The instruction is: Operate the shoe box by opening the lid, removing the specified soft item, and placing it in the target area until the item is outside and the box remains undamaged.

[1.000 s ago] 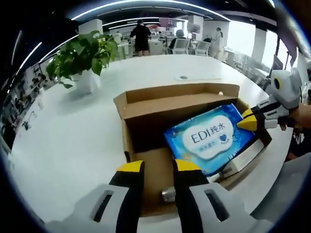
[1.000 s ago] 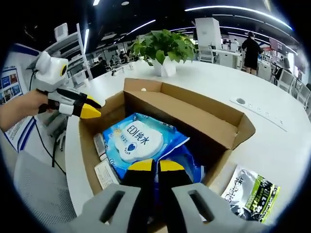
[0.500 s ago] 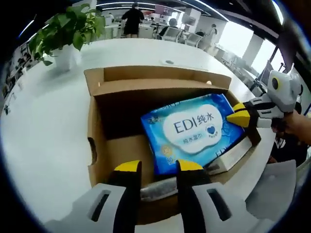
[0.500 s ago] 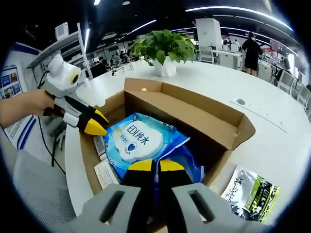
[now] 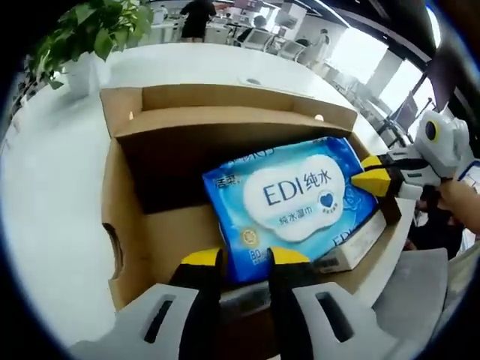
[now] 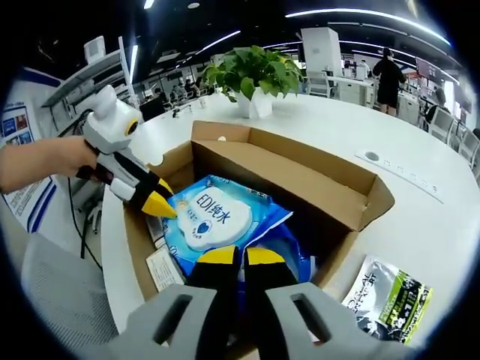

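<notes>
The shoe box (image 5: 161,225) stands open on the table (image 6: 420,202), a blue wipes pack (image 5: 289,199) inside. The pack's edge is clamped by the right tool (image 6: 240,256). The left tool (image 5: 244,259) is held slightly parted above the pack, gripping nothing

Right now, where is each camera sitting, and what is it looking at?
Left gripper view: rides the left gripper, looks down into the open cardboard box at the blue wipes pack; the right gripper and a hand show.
Right gripper view: rides the right gripper, faces the same box from the opposite end; the left gripper and a forearm show.
Shared: box, wipes pack, potted plant.
</notes>
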Available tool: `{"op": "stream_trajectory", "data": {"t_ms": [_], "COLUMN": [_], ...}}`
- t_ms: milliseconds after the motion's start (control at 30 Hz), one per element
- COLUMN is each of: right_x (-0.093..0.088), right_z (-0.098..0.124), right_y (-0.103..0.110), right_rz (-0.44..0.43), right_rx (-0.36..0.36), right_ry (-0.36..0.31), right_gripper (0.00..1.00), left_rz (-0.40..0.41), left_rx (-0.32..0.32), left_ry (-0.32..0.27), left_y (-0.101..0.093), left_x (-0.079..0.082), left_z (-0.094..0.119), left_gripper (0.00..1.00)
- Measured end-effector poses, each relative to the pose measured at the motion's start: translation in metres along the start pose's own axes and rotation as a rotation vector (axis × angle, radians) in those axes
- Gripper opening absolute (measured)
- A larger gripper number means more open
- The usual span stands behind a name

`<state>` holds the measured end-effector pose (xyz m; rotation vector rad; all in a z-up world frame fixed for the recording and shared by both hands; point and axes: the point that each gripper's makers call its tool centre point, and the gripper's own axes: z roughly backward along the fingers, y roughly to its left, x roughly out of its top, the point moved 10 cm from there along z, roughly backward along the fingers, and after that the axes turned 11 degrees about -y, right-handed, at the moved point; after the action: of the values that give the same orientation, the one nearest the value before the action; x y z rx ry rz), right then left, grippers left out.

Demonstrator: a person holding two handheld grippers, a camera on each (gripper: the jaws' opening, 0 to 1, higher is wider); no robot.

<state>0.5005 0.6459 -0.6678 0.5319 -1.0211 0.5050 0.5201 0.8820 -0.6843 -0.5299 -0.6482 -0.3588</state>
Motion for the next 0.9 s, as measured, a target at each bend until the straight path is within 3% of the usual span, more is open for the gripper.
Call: {"op": "stream_trajectory", "data": {"t_ms": [33, 300, 500, 900], "right_x": [0.000, 0.000, 0.000, 0.003], "right_z": [0.000, 0.001, 0.000, 0.007], "right_y": [0.000, -0.001, -0.001, -0.002], "right_rz": [0.001, -0.012, -0.016, -0.043], "right_rx": [0.000, -0.005, -0.014, -0.024], "right_ry": [0.000, -0.010, -0.014, -0.035], "right_gripper": [0.01, 0.00, 0.00, 0.00], "left_rz": [0.066, 0.139, 0.132, 0.099], "left_rx": [-0.002, 0.020, 0.015, 0.003], "left_ry": [0.000, -0.012, -0.025, -0.057], "left_y": [0.000, 0.002, -0.001, -0.008], "left_x": [-0.001, 0.001, 0.003, 0.009], "left_z": [-0.002, 0.002, 0.006, 0.019], "left_gripper": [0.21, 0.10, 0.03, 0.00]}}
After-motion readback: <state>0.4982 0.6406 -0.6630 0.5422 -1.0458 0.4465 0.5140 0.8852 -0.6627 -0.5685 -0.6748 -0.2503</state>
